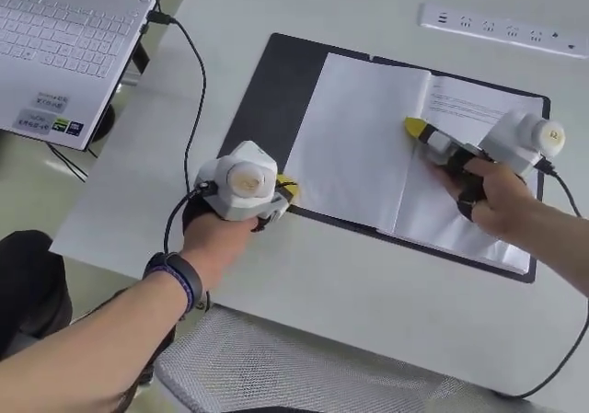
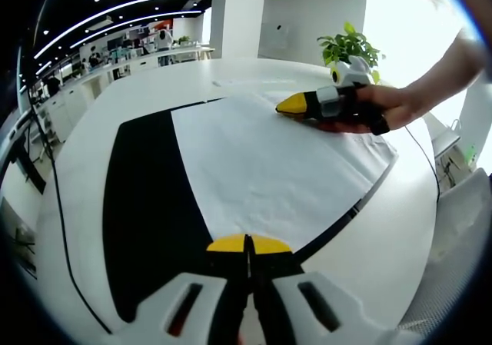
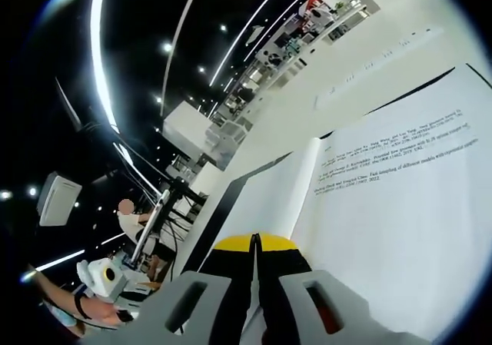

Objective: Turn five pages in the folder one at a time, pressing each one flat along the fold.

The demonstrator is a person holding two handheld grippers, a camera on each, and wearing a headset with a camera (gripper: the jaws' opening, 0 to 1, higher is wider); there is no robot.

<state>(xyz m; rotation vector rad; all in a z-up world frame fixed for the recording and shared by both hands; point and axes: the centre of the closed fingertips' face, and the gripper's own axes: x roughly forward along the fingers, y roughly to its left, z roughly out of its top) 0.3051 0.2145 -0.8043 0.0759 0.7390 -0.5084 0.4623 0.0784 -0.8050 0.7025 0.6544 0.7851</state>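
Folder (image 1: 276, 91) lies open on the white worktop (image 1: 368, 321), black cover to the L. The fold (image 1: 409, 151) runs near-to-far w/ a slight lean. Now the right tongs (image 1: 416, 128): jaws pinched together, nothing between them, yellow tips down on the paper right at the fold's upper half, pointing across at the blank page (image 1: 354, 142). The printed page (image 1: 479, 109) sits under that hand.

Over to the left tongs (image 1: 285, 190): also closed & empty, at the blank page's near L corner by the folder's front edge. Can't tell if they touch.

So the right tongs are the ones on the line. I'd guess a stroke down along the fold toward the person comes next. The printed page's free edge is out R, well away from the left tongs.
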